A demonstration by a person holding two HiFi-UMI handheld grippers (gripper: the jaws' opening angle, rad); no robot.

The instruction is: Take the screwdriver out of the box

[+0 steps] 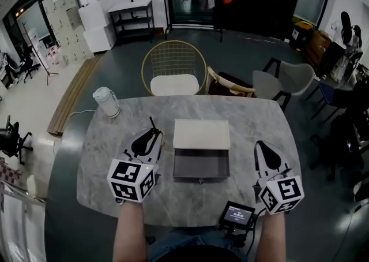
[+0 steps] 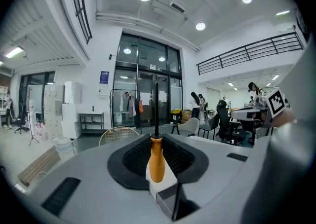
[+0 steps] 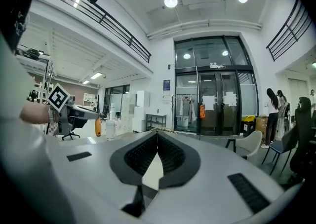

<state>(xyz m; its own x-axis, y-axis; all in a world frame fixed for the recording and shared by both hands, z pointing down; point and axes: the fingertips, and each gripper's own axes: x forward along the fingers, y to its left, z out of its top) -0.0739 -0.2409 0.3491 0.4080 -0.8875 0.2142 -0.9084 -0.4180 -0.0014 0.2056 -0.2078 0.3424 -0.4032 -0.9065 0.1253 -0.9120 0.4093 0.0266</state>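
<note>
Left claw [image 1: 151,134]: you are clamping it narrow on the orange handle of the screwdriver [image 2: 157,161], with a jaw pressing on each side of the handle.
Screwdriver: its dark shaft is pointing up and away from you, past the claw tips. The whole tool is sitting outside the box [image 1: 201,172], to the box's left, over the bench [image 1: 248,119].
Right claw [image 1: 259,145]: you are holding it closed with the tips meeting and nothing between them. It is sitting right of the box and apart from it.
Box: it is lying at the centre of the bench, its grey tray part facing you and its pale top part behind that. Both claws are flanking it and neither is touching it.
Contact with bench: the views are not showing whether either claw is resting on the marble or hanging just above it.
Near edge: it is running just behind both marker cubes. A small screen device [image 1: 238,215] is sitting at this edge, nearer your right forearm.
Open room, left: bare marble is lying between the left claw and the box. A jar [image 1: 107,101] is standing near the far left corner, well apart from the claw.
Open room, right: bare marble is stretching from the right claw out to the right edge.
Far edge: a wire-backed chair [image 1: 173,73] is standing just beyond it.
</note>
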